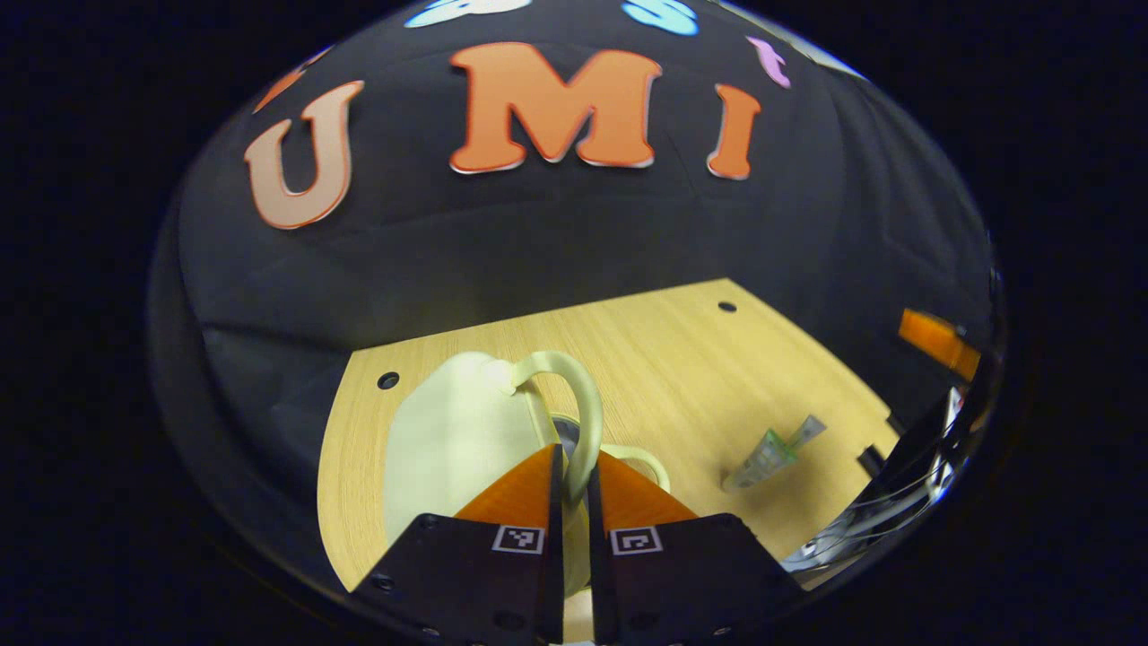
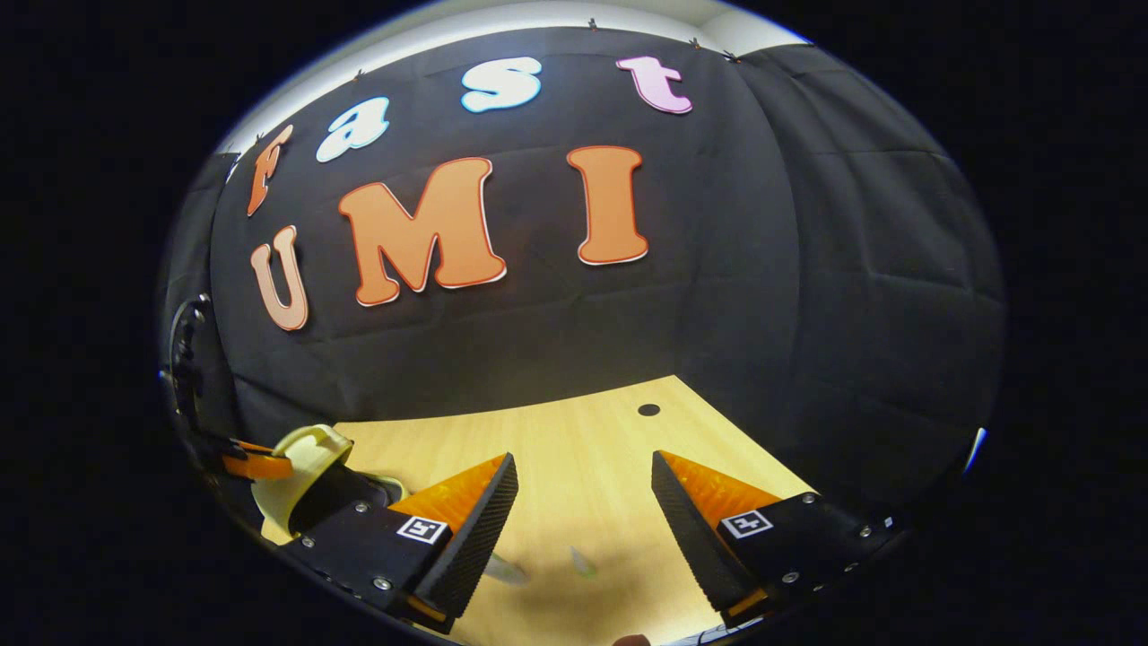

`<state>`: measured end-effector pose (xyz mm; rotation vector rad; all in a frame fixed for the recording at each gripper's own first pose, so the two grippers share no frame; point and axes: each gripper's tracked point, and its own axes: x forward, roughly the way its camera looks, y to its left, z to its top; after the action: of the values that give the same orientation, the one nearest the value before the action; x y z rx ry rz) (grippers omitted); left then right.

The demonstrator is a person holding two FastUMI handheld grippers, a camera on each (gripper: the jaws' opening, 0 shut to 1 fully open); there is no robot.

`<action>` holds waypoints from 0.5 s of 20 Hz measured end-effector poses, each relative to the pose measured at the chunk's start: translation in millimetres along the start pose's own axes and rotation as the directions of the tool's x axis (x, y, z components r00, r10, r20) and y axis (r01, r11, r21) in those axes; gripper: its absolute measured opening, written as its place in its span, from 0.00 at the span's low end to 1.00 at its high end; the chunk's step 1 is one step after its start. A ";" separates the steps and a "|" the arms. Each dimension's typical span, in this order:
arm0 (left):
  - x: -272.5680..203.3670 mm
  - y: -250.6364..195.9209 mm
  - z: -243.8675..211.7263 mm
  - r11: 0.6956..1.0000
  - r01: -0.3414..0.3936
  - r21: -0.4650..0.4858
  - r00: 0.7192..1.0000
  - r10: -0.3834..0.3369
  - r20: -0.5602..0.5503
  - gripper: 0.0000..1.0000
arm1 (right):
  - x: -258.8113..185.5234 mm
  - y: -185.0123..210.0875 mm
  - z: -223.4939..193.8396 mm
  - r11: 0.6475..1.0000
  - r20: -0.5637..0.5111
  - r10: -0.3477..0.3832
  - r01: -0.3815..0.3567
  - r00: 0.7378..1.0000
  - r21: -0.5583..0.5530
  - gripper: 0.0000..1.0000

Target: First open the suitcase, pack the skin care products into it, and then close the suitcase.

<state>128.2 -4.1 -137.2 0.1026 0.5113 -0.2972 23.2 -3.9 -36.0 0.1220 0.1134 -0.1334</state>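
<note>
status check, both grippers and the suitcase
Left hand-held gripper shut on pale yellow suitcase handle. Right hand-held gripper open, empty. Small clear tube on table.

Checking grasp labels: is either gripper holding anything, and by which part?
The left gripper is shut on the suitcase's curved handle, near its lower end. The right gripper holds nothing, jaws wide open over the table.

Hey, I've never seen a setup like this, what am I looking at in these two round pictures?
A person holds two handheld grippers, each with a camera looking along its jaws. In the left gripper view, the left gripper has its jaws closed on the curved handle of a pale cream suitcase on a wooden table. A small skin care tube lies to the right of the suitcase. In the right gripper view, the right gripper is above the table with its jaws wide open, holding nothing.
</note>
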 end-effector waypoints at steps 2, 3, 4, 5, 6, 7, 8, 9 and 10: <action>-17.3 28.2 6.8 0.998 0.030 -0.047 0.999 -0.029 0.039 0.12 | -0.1 39.0 2.7 1.000 0.018 0.006 -0.006 1.000 0.024 0.95; -15.9 40.2 12.6 0.997 0.035 -0.062 0.998 -0.031 0.056 0.12 | 0.1 59.5 2.8 0.999 0.024 0.013 -0.014 1.000 0.036 0.95; -22.9 68.0 10.7 0.997 0.027 -0.072 0.997 -0.022 0.070 0.12 | 0.7 79.8 2.8 0.999 0.027 0.020 -0.021 0.999 0.047 0.95; -19.4 85.1 8.2 0.997 0.016 -0.080 0.997 -0.010 0.073 0.07 | 0.1 97.3 1.0 0.998 0.026 0.027 -0.029 0.999 0.057 0.95; -32.3 109.7 1.4 0.996 0.004 -0.087 0.997 0.002 0.072 0.07 | -0.6 117.0 1.4 0.997 0.026 0.041 -0.043 0.999 0.066 0.95; -38.9 130.8 -4.4 0.996 -0.003 -0.091 0.998 0.009 0.065 0.07 | -0.7 135.6 1.6 0.996 0.027 0.058 -0.059 0.998 0.067 0.95; -50.8 158.0 -5.5 0.995 -0.010 -0.095 0.998 0.016 0.062 0.07 | -1.0 150.6 2.5 0.996 0.028 0.069 -0.070 0.997 0.059 0.95; -57.3 178.7 -9.4 0.995 -0.018 -0.099 0.998 0.024 0.060 0.07 | -0.5 162.8 2.7 0.996 0.027 0.075 -0.076 0.997 0.046 0.95; -60.8 194.4 -15.2 0.995 -0.025 -0.100 0.998 0.031 0.058 0.07 | 0.3 172.3 2.4 0.996 0.021 0.078 -0.079 0.997 0.031 0.95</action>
<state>130.0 199.0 -115.8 0.0045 0.4641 -0.2465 47.7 165.3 -14.1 0.1565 0.0862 -0.0580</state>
